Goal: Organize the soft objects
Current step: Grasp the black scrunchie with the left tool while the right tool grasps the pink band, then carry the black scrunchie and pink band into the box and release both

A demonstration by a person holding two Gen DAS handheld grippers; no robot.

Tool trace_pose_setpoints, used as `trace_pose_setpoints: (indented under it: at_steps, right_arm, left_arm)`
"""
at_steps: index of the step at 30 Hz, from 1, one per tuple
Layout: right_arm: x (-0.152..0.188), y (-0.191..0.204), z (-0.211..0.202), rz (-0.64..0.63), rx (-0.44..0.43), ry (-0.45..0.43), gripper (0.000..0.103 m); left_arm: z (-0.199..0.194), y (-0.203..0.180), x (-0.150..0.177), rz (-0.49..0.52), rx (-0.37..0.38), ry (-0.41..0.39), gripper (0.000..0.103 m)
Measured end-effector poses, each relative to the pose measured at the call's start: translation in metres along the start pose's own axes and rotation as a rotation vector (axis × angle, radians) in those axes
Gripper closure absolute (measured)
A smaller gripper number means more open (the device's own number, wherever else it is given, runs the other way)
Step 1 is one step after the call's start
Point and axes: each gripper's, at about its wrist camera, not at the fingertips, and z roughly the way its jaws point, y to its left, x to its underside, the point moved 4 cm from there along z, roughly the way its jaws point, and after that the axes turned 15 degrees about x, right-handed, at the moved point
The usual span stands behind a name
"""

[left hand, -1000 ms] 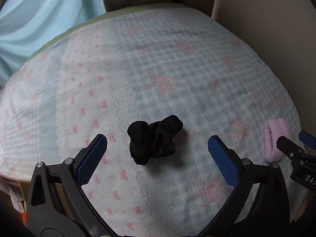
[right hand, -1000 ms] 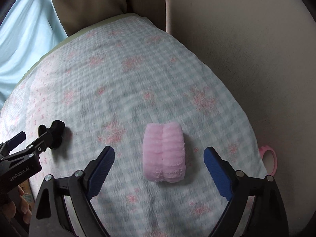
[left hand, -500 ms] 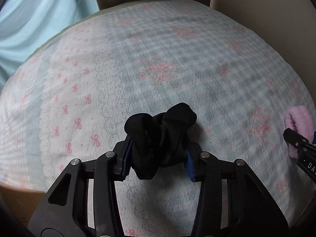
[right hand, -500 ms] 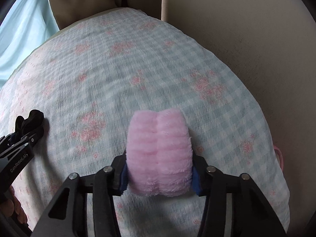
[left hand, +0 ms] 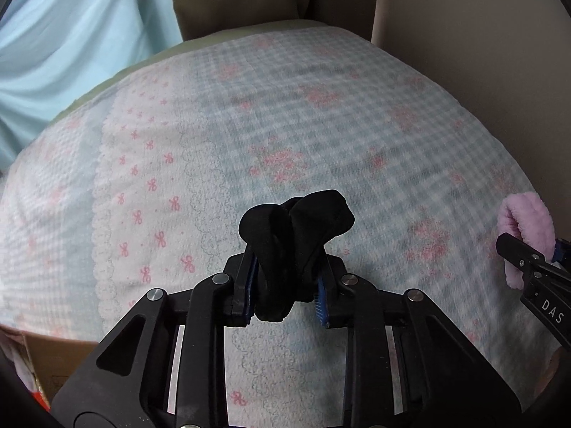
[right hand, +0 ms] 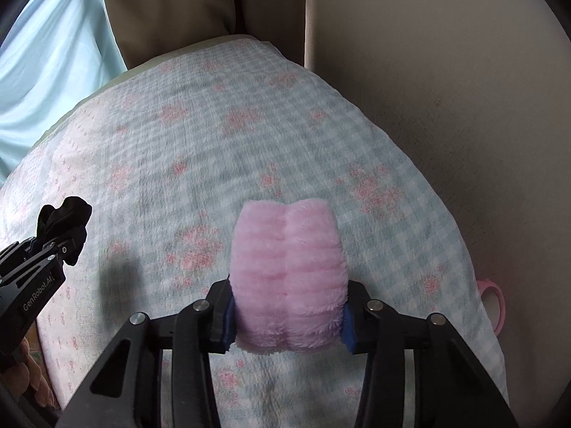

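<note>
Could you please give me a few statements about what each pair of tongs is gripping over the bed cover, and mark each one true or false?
1. The left tongs have a black sock between their pads. True; the jaws are closing on it.
2. The right tongs hold a blue towel. False; they are closing on a fluffy pink roll.
3. The cover is plain white. False; it is checked, with pink flowers.
4. A pink ring lies at the cover's right edge. True.
5. The sock lies flat on the cover. False; it is bunched between the pads.
</note>
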Motion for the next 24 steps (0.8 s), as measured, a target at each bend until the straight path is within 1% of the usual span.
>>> trace_pose_setpoints:
  at_steps: [6, 14, 19, 24]
  right_arm:
    - [-0.018, -0.009, -0.051, -0.012, -0.019, -0.058, 0.062]
    - [-0.042, -0.016, -0.151, -0.043, -0.063, -0.137, 0.062]
    - [-0.051, -0.012, -0.218, -0.099, -0.101, -0.195, 0.062]
    - [-0.057, 0.01, -0.277, -0.166, -0.161, -0.257, 0.062]
  left_arm:
    - [-0.057, -0.012, -0.019, -0.016, -0.001, -0.062, 0.08]
    - [-0.167, -0.024, -0.039, -0.054, -0.02, -0.154, 0.08]
    - [-0.239, -0.014, -0.041, -0.103, -0.041, -0.198, 0.08]
    - [-0.304, 0.009, -0.032, -0.154, -0.089, -0.25, 0.08]
